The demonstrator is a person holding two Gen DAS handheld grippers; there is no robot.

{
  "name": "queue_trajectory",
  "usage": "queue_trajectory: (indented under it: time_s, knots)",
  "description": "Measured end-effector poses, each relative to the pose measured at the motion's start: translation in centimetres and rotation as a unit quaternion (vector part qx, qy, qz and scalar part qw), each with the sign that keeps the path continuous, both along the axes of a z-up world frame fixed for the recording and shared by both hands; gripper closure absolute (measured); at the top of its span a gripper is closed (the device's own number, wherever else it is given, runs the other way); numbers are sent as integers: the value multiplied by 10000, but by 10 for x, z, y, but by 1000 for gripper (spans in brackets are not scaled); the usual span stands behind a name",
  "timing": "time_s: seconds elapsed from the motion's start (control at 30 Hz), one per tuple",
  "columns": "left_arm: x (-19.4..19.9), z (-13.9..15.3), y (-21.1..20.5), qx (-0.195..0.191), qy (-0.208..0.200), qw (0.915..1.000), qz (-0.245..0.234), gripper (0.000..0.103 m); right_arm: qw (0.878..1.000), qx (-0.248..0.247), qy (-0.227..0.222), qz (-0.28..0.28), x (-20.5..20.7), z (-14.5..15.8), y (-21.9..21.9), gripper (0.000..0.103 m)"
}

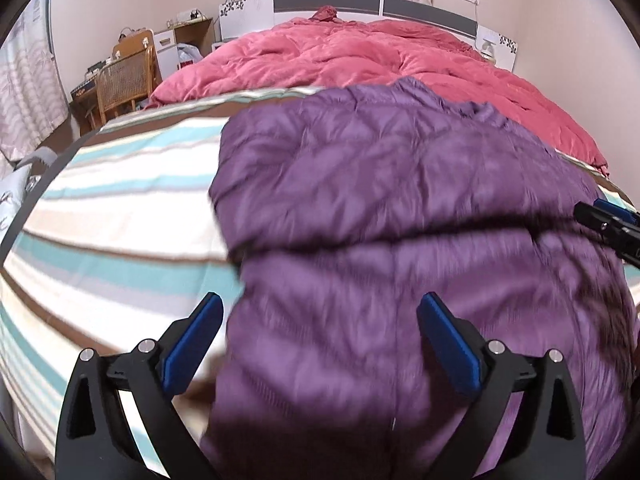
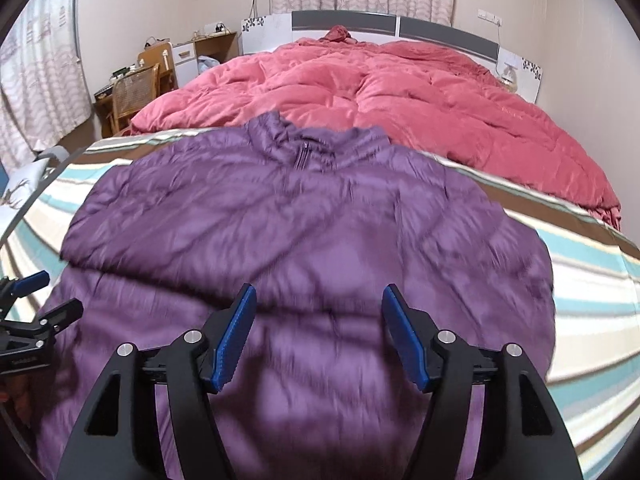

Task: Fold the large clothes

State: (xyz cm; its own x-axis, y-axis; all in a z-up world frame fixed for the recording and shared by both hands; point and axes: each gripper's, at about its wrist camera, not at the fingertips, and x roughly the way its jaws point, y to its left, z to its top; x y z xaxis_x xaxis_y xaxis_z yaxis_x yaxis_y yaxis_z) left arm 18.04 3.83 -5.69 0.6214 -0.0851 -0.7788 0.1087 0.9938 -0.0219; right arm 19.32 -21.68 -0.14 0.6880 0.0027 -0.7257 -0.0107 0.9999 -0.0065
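A purple quilted puffer jacket [image 2: 304,232] lies spread on the striped bedsheet [image 2: 592,280], collar and zip [image 2: 301,158] at the far end. It also shows in the left wrist view [image 1: 380,208]. My left gripper [image 1: 320,312] is open and empty above the jacket's left near part; it shows at the left edge of the right wrist view [image 2: 44,296]. My right gripper [image 2: 319,300] is open and empty above the jacket's lower middle; its tip shows at the right edge of the left wrist view [image 1: 600,212]. A fold line crosses the jacket.
A rumpled pink duvet [image 2: 400,92] covers the far half of the bed up to the headboard [image 2: 392,26]. A wicker chair [image 2: 134,88] and desk stand at the left wall. Striped sheet [image 1: 120,216] lies bare left of the jacket.
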Motion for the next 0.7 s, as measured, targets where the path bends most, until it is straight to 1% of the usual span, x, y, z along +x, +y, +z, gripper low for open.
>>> queue_trajectory:
  time_s: [0.1, 0.23, 0.43, 0.53, 0.7]
  knots:
    - [-18, -6, 7, -34, 85, 10000, -3, 4, 10000, 41, 32, 6, -19, -1, -3, 38]
    - [-34, -9, 14, -42, 82, 10000, 33, 2, 10000, -48, 48, 0, -43, -2, -6, 38]
    - [-58, -13, 26, -252, 86, 9996, 87, 2, 9998, 151, 91, 6, -79, -3, -20, 38]
    - [-69, -15, 34, -270, 98, 9995, 91, 2, 9996, 233, 146, 0, -103, -5, -33, 38]
    - [-95, -13, 48, -176, 1, 9998, -106, 2, 9991, 325, 262, -120, -146, -9, -64, 38]
